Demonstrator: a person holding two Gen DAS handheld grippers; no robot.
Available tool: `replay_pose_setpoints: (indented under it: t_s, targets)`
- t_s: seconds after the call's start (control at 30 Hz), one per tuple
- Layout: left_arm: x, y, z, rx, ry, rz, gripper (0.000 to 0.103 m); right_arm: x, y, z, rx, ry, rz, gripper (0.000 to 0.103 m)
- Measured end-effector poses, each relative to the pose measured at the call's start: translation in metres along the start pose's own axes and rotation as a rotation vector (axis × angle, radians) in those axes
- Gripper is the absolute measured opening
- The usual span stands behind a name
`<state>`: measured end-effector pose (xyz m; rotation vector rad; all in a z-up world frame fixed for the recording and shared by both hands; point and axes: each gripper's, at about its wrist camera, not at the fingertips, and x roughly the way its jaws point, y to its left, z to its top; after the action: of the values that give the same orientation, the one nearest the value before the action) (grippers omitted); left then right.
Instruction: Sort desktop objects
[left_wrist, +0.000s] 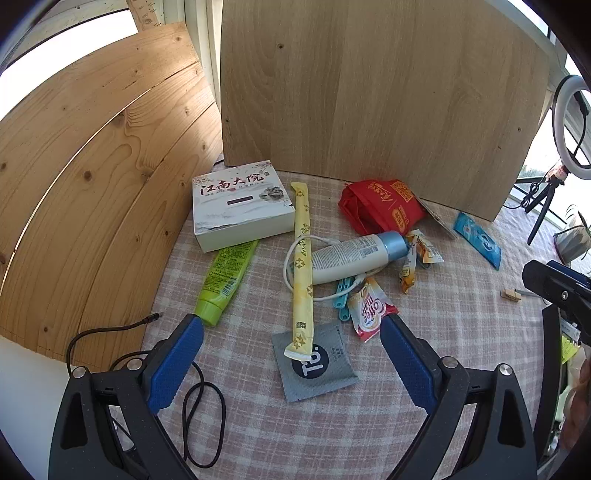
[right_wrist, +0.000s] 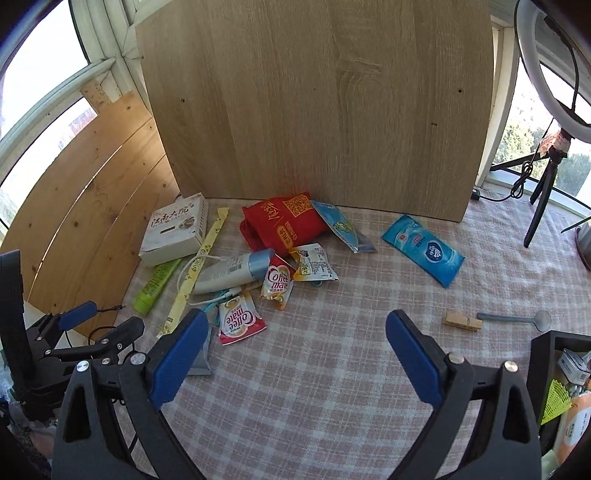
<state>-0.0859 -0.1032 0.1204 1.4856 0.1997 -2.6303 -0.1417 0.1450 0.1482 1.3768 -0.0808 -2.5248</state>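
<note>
Left gripper (left_wrist: 291, 332) spread wide, empty. Frame centre, on checked-cloth tabletop (left_wrist: 332, 424): white carton (left_wrist: 240, 210) "江南大院", glossy green tube (left_wrist: 227, 277), long yellow paper sleeve (left_wrist: 302, 273), crinkled "Coffee mate" sachet (left_wrist: 370, 312). Right gripper (right_wrist: 297, 326) wide, empty.

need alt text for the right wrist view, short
The right gripper, open and empty, hovers over a checked tablecloth facing a pile of clutter: a white bottle, red bag and creamer packets. A blue wipes pack and wooden clothespin lie apart on the right.
</note>
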Motion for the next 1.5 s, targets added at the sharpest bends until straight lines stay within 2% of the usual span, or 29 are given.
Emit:
replay_pose_setpoints:
  t_s: [0.13,0.33,0.57,0.67,0.73,0.9,1.0,1.1,1.17,1.23,1.37,1.5]
  targets:
    - [0.008,0.020,0.023,-0.059,0.012,-0.013,0.095,0.020,0.017,0.030,0.016,0.032,0.056,0.074]
    - [0.038,0.039,0.057,-0.107,0.032,-0.006,0.091,0.063,0.060,0.072,-0.048,0.091,0.091,0.073]
    - [0.084,0.062,0.083,-0.178,0.071,0.006,0.090,0.134,0.099,0.107,-0.083,0.198,0.155,0.072]
    - [0.102,0.065,0.088,-0.175,0.089,0.018,0.090,0.169,0.108,0.116,-0.059,0.260,0.195,0.066]
    - [0.112,0.066,0.091,-0.179,0.100,0.021,0.090,0.191,0.113,0.119,-0.049,0.304,0.217,0.061]
    - [0.134,0.072,0.098,-0.196,0.117,0.033,0.090,0.228,0.122,0.125,-0.035,0.352,0.246,0.060]
    - [0.144,0.075,0.102,-0.214,0.129,0.029,0.083,0.244,0.126,0.128,-0.027,0.377,0.265,0.060]
    - [0.152,0.076,0.105,-0.223,0.138,0.022,0.081,0.257,0.131,0.127,-0.029,0.397,0.275,0.060]
    - [0.153,0.072,0.106,-0.206,0.121,0.029,0.077,0.264,0.134,0.126,-0.034,0.412,0.287,0.055]
    - [0.153,0.069,0.106,-0.192,0.110,0.043,0.071,0.268,0.135,0.123,-0.029,0.416,0.314,0.050]
    - [0.152,0.061,0.103,-0.151,0.101,0.054,0.070,0.265,0.132,0.122,-0.010,0.414,0.325,0.049]
    - [0.145,0.051,0.097,-0.154,0.099,-0.007,0.070,0.254,0.119,0.116,-0.007,0.411,0.313,0.049]
